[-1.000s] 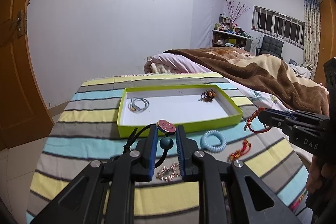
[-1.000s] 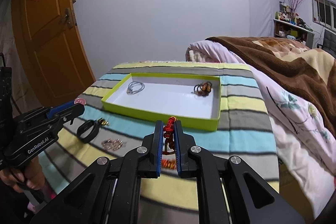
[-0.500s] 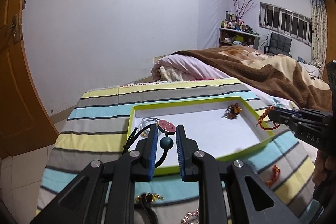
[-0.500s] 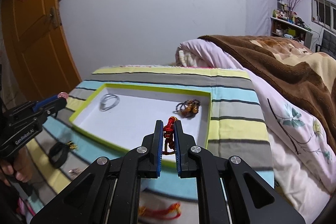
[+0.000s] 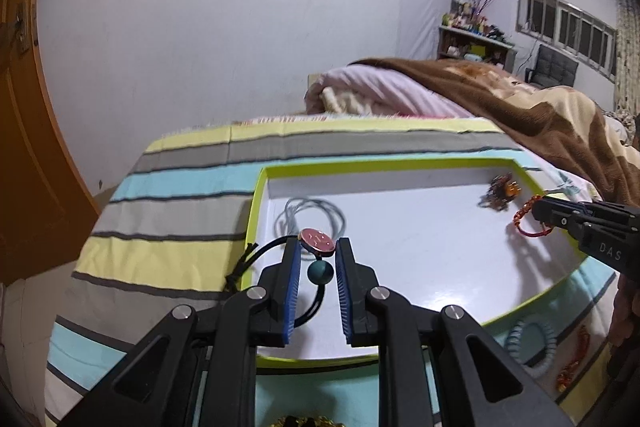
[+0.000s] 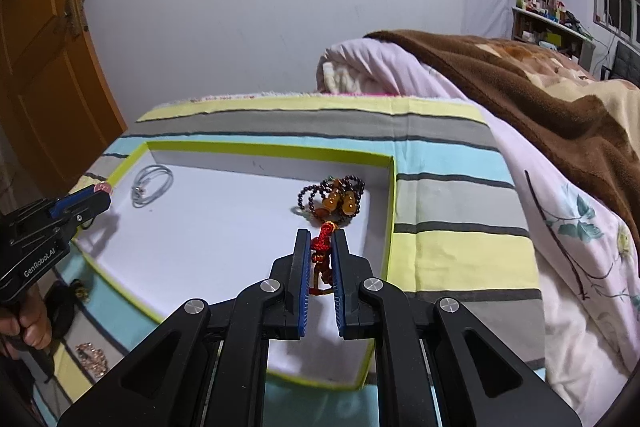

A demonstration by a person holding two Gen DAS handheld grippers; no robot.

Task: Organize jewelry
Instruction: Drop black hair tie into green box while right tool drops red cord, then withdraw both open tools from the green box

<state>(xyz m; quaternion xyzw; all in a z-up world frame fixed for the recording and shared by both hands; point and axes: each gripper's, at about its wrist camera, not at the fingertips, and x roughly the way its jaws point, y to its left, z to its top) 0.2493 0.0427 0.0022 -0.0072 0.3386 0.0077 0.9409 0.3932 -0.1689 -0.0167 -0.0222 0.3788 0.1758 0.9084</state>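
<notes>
L gripper [image 5: 318,259] w/ pendant cord [image 5: 317,239], R gripper [image 6: 322,247] w/ red bracelet [image 6: 321,245].

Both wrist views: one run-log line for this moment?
left gripper: shut on black cord bracelet | right gripper: shut on red braided bracelet | both over green tray

The lower loop of the black cord bracelet with a round red disc and teal bead [image 5: 318,259] runs behind the blue-padded fingers of the left gripper [image 5: 318,267], so its full shape is hidden. The knotted red cord bracelet [image 6: 322,259] is covered on 2 sides by the right gripper [image 6: 322,259]; its lower end disappears between the pads. The pale blue coiled hair tie [image 5: 532,347] is partly behind the black gripper frame. A gold-toned item [image 5: 304,421] is cut off by the bottom edge and cannot be identified. The pinkish chain [image 6: 93,361] is too small to read clearly.
</notes>
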